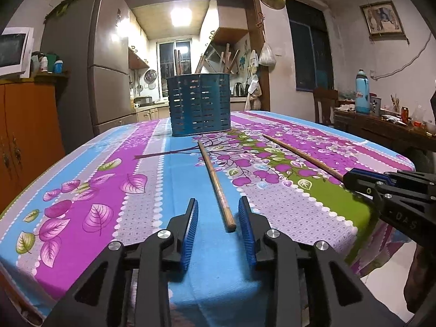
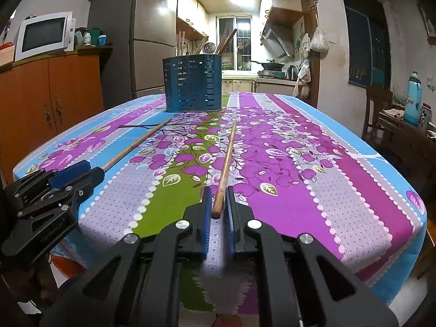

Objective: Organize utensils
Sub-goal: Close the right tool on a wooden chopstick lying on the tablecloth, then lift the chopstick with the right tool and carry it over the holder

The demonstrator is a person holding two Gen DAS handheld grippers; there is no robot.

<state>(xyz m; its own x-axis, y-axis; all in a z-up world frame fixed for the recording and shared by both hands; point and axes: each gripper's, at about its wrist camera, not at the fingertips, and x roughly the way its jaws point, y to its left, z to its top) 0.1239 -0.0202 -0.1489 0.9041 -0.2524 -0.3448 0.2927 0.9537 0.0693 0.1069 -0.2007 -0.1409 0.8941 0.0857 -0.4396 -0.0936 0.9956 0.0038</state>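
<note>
Left hand-held gripper [image 1: 218, 212] stands parted, pads clear; right hand-held gripper [image 2: 218, 199] is clamped nearly closed.

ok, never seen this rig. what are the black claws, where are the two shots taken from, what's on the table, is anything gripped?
The black claws are two-finger grippers that a person holds, one in each hand; no robot arm is involved. Each carries a fisheye camera looking forward along its fingers, so each shot shows its own gripper at the bottom.

In the left wrist view, the left gripper stands open around the near end of one chopstick, pads apart from it. In the right wrist view, the right gripper is shut on the other chopstick.

Both chopsticks lie on a table with a floral tablecloth. Behind them stands a blue slotted utensil holder with more sticks in it.
</note>
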